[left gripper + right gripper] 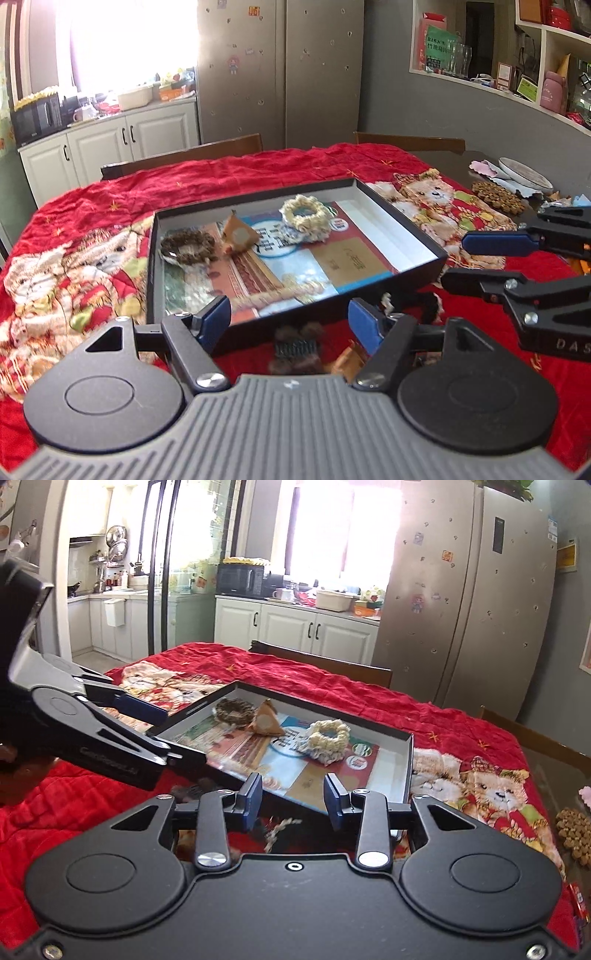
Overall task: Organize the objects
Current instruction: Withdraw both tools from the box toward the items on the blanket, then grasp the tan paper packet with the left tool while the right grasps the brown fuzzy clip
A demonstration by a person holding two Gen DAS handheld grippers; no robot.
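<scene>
A crumpled red cloth (236, 177) covered the table. On it lay a matt black cardboard box (149, 280), its floor glossy printed paper, holding a cream knitted ring (304, 216).

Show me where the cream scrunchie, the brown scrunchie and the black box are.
cream scrunchie (305, 216): left wrist view, on its ruffled ring.
brown scrunchie (188, 246): left wrist view, on its lower ring.
black box (413, 274): left wrist view, on its near wall.
</scene>
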